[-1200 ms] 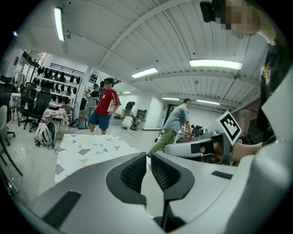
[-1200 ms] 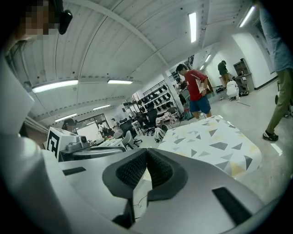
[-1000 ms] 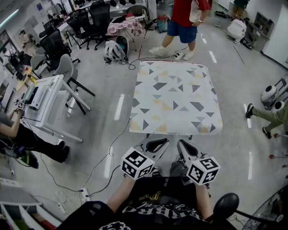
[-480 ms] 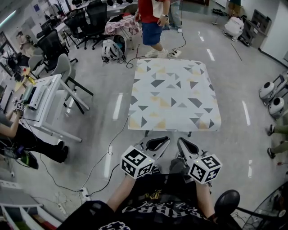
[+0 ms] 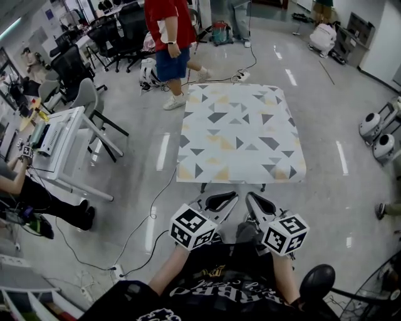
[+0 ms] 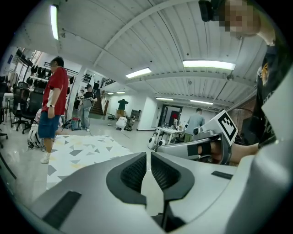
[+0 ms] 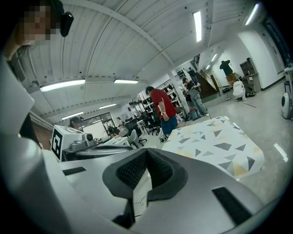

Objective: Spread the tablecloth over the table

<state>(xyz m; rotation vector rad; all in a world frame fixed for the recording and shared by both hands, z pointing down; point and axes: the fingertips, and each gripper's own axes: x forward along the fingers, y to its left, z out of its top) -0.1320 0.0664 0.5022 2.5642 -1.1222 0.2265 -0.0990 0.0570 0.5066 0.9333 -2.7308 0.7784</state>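
Lying spread flat: tablecloth (triangle-patterned).

tablecloth: white, scattered with grey and yellow triangles;
floor: pale glossy grey;
marker cubes: black squares on white;
passer-by's shirt: red;
passer-by's shorts: blue

You have open grey floor up to the square bench draped in triangle-patterned cloth; a red-shirted person stands at its far-left corner.
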